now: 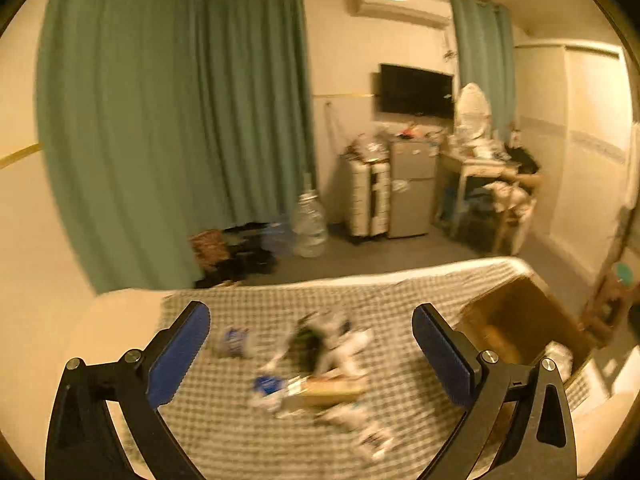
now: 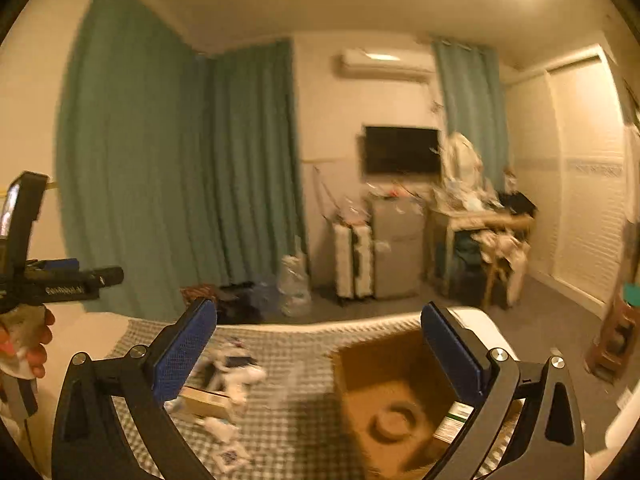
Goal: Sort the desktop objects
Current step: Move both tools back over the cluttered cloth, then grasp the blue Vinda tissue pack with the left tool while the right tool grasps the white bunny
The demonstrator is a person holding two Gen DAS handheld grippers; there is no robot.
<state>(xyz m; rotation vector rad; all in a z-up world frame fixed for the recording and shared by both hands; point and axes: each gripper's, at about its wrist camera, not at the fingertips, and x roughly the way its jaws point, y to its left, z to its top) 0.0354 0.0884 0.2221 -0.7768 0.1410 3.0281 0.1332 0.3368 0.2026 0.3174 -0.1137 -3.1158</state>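
Left gripper (image 1: 311, 334): held above the bed, its blue-padded fingers (image 1: 182, 354) spread wide with nothing between them.
Right gripper (image 2: 319, 338): likewise released, fingers (image 2: 186, 350) wide apart, nothing gripped.
Bed (image 1: 224, 432): covered by a checked cloth, on which the things are laid.
Small objects (image 1: 316, 368): a blurred heap is seen mid-bed, in front of the left gripper; packets and a flat tan box (image 1: 328, 392) are perhaps among them, though blur prevents certainty.
Cardboard box (image 2: 384, 404): set open on the bed, right of the heap, below the right gripper; a round item (image 2: 394, 420) and a labelled packet (image 2: 454, 422) are seen inside.
Left hand (image 2: 24, 338): seen at the left edge of the right wrist view, wrapped around the other gripper's handle.
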